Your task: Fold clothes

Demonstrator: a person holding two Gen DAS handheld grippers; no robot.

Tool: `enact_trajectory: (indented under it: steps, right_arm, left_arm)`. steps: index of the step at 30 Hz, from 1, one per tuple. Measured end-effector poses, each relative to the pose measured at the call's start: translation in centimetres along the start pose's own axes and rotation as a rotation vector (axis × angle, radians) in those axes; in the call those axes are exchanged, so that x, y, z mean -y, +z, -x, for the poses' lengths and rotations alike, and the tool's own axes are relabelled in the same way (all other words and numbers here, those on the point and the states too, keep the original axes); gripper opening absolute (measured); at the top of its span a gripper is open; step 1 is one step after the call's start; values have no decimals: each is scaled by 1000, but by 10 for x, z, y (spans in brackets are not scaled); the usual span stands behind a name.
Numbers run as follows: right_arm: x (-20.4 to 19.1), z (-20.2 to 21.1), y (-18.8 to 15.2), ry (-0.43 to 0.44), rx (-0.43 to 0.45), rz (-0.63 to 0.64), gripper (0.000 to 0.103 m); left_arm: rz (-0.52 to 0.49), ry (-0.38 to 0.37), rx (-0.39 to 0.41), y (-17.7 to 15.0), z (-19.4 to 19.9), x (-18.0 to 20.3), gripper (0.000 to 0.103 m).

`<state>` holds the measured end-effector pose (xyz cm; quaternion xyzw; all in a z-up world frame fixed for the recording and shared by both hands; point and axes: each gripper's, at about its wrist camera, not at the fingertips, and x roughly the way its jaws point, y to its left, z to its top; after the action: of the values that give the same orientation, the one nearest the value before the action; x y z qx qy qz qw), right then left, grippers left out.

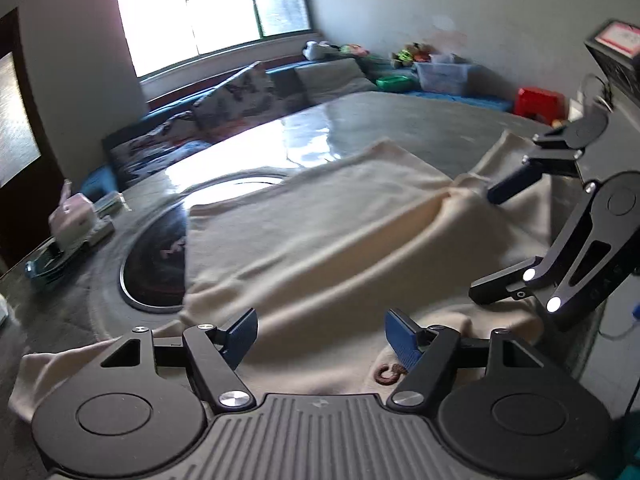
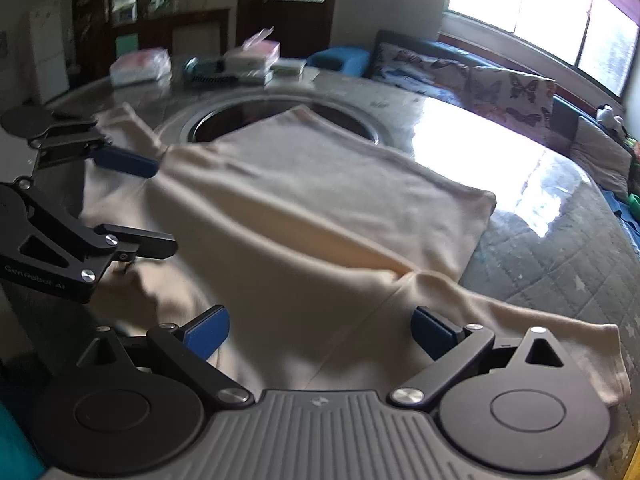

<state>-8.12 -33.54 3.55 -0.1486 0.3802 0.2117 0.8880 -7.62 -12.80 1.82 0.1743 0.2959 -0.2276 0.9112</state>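
A cream long-sleeved top (image 1: 312, 220) (image 2: 300, 200) lies spread on the round table, partly folded, with a ridge running across it. One sleeve (image 2: 540, 328) trails toward the table's near edge. A small brown mark (image 1: 387, 374) shows on the cloth by the neck. My left gripper (image 1: 320, 338) (image 2: 148, 204) is open just above the cloth, with nothing between its blue pads. My right gripper (image 2: 320, 334) (image 1: 496, 236) is open too, over the shoulder seam near the sleeve. The two grippers face each other across the near edge of the garment.
The table (image 2: 560, 264) has a grey quilted cover and a dark round inset (image 1: 156, 264) (image 2: 224, 120) partly under the top. Tissue boxes and packets (image 2: 140, 64) (image 1: 76, 216) sit at its far rim. A sofa with butterfly cushions (image 2: 480, 84) runs under the window.
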Motion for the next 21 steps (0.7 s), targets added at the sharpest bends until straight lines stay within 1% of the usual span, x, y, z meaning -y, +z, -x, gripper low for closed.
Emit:
enact_trajectory:
  steps: [1, 3, 4, 7, 10, 13, 17, 21]
  right_arm:
    - [-2, 1, -2, 6, -8, 7, 99]
    - [-4, 2, -5, 24, -20, 10, 99]
    - [-5, 3, -6, 30, -25, 10, 99]
    - [-5, 6, -8, 55, -43, 5, 98]
    - [-3, 7, -10, 92, -71, -16, 98]
    - [0, 10, -10, 111, -81, -29, 98]
    - [6, 15, -3, 131, -72, -44, 98]
    - [20, 16, 11, 107, -37, -54, 98]
  left_arm:
    - [-8, -9, -3, -1, 0, 2, 69]
    - [-22, -29, -2, -3, 0, 6, 68]
    - [-30, -41, -1, -4, 1, 7, 65]
    - [-52, -86, -1, -8, 4, 11, 60]
    - [-45, -115, -8, -10, 7, 11, 60]
    - [-7, -152, -25, -9, 6, 3, 60]
    - [-6, -151, -33, -3, 4, -4, 62]
    - [7, -102, -16, 10, 1, -20, 62]
